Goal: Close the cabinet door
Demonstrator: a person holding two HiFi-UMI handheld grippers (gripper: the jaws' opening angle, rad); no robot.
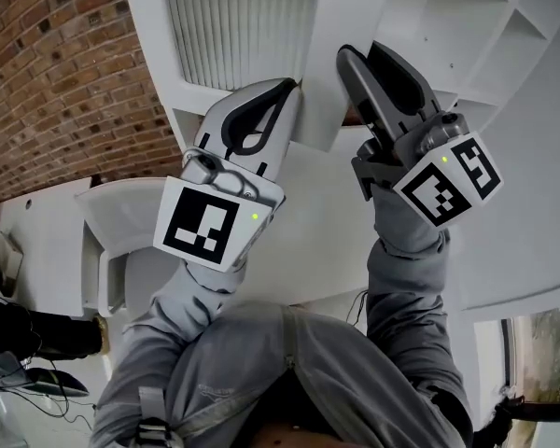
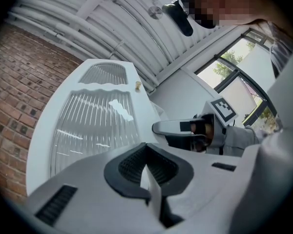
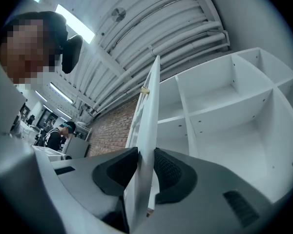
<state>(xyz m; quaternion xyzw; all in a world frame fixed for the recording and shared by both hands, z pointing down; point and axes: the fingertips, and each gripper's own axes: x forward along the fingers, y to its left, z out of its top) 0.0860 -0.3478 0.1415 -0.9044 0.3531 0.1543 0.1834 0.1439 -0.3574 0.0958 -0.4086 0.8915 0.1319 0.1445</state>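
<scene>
Pinching flat white door (ribbed pane)

I find no words, numbers or brand names that I can read anywhere here. The only printed signs are on my own tools: a black-and-white square marker on the cube of my left gripper, and a second marker on my right gripper. Both are block patterns, not letters.
</scene>
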